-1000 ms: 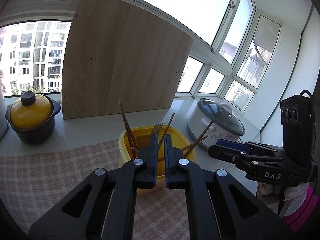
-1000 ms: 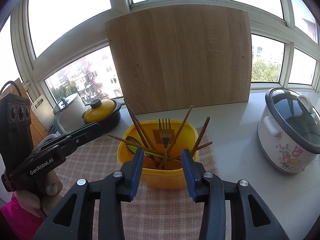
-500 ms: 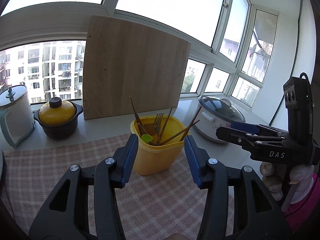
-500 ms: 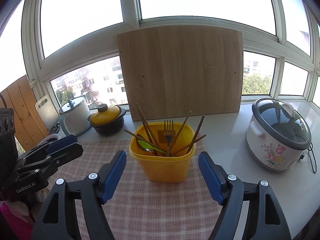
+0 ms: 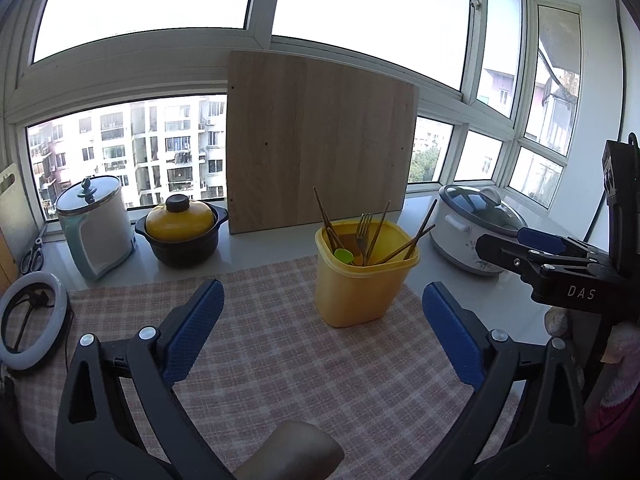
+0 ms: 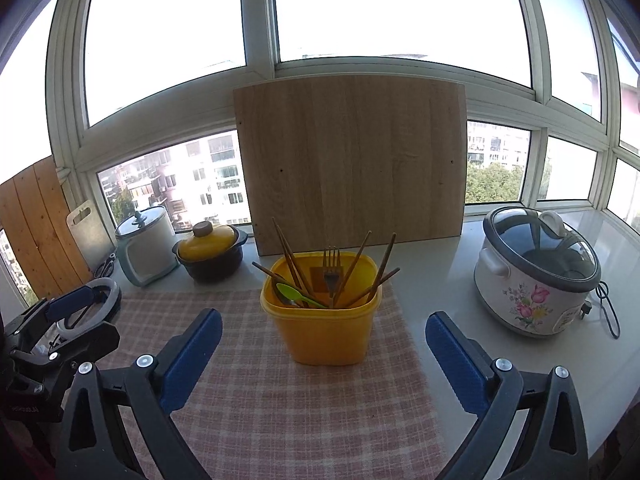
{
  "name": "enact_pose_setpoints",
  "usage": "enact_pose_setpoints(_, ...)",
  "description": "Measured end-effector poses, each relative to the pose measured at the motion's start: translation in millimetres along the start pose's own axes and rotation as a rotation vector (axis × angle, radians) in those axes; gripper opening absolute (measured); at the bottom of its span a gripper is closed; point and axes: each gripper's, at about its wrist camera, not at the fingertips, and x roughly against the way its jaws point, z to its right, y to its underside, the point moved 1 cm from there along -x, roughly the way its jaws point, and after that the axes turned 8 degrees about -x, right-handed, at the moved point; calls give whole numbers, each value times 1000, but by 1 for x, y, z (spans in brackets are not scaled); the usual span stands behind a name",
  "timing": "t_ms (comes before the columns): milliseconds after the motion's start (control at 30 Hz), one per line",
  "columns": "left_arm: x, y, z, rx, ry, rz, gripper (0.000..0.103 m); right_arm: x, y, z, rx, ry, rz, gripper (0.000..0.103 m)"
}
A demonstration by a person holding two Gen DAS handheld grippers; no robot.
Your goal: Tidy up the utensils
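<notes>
A yellow container [image 5: 360,292] [image 6: 324,336] stands upright on a checked cloth [image 5: 280,360]. Inside it are a metal fork [image 6: 331,264], a green spoon [image 6: 292,292] and several wooden chopsticks [image 6: 288,256] leaning outward. My left gripper [image 5: 321,286] is short of the container, its jaws opening wide with nothing between them. My right gripper [image 6: 323,315] is likewise back from the container, jaws opening and empty. In each wrist view the other gripper shows at the frame's edge: the right gripper [image 5: 520,248] and the left gripper [image 6: 68,308].
A big wooden board [image 5: 320,144] leans on the window behind the container. A flowered rice cooker [image 6: 536,272] stands at the right. A yellow-lidded pot [image 5: 180,228], a kettle [image 5: 96,224], scissors [image 5: 32,252] and a ring light [image 5: 32,320] are at the left.
Both grippers have drawn back from the container, which now looks smaller and farther. The left jaws went from shut to wide apart; the right jaws spread wider.
</notes>
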Motion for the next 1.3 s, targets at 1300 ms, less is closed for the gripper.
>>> enact_pose_setpoints(1300, 15, 11, -5, 33, -48, -20, 102, 2, 12, 4, -20, 29, 16, 103)
